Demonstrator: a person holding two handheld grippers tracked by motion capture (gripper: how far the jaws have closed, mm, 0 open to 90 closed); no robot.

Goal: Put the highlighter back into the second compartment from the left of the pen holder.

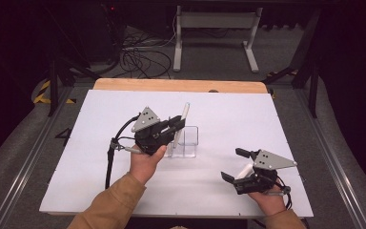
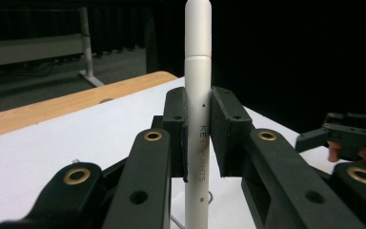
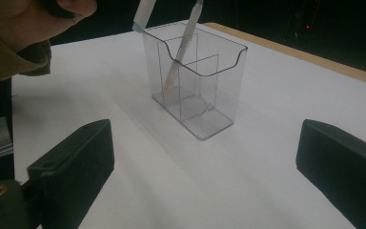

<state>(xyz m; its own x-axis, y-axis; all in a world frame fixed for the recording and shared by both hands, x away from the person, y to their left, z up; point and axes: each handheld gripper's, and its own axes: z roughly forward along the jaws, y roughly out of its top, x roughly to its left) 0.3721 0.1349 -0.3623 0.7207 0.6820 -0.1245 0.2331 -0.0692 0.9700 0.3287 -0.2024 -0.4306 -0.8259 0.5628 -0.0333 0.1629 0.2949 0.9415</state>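
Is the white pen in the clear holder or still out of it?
In. The white pen leans with its lower end inside the clear holder's compartment, while the left claw is shut on its barrel.

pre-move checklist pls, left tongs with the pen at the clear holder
1. Left tongs shut on the white cylindrical marker pen: ok, jaws press both sides.
2. Pen's lower end inside the clear plastic divided holder: ok, it sits in a rear compartment.
3. Pen tip resting on the holder floor: cannot tell.
4. Holder upright on the white table sheet: ok.
5. Right tongs open and apart from the holder: ok.
6. Pen upright: not ok, it leans.
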